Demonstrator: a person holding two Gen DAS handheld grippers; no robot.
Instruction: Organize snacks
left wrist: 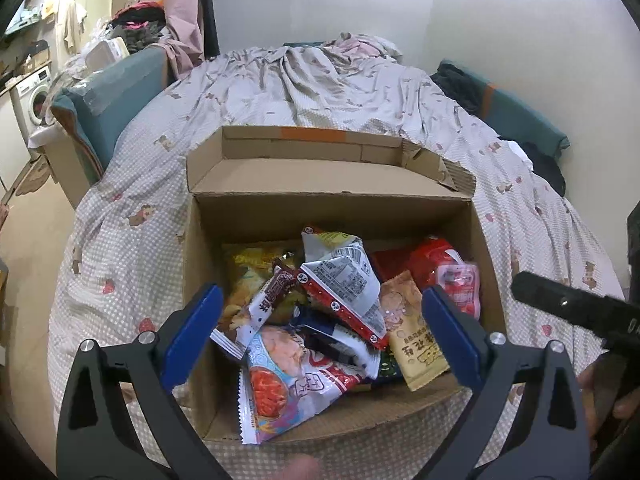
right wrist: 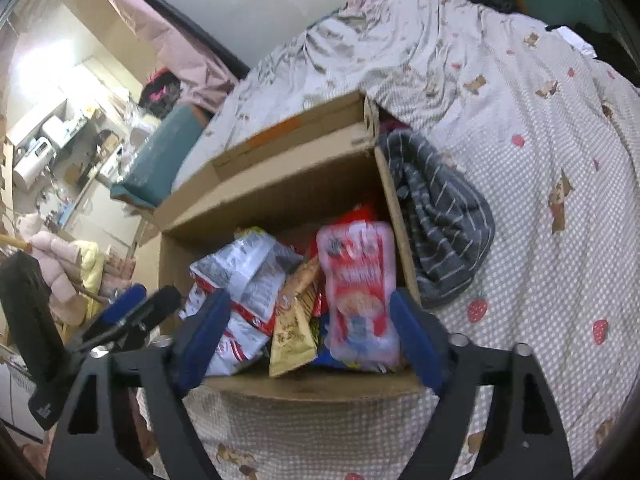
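Item: cardboard box (left wrist: 332,208), flaps open, set on the bed (left wrist: 140,184); snack packets (left wrist: 340,280) heaped loosely inside. Packing is judged largely done, with nothing left loose on the bedding shown; tidying or closing remains

Left gripper (left wrist: 320,320) and right gripper (right wrist: 310,328): jaws apart, nothing held, poised over the near rim

Seen only from the left wrist: a washing machine (left wrist: 34,96). Seen only from the right wrist: a striped grey cloth (right wrist: 444,216) against the box's side

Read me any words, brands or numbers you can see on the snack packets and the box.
Nothing can be quoted.
tan packet: large Chinese characters, upside down, not legible.
white and red packet: barcode and fine print, too small.
red and pink packet: print blurred.
cardboard box: no print visible.
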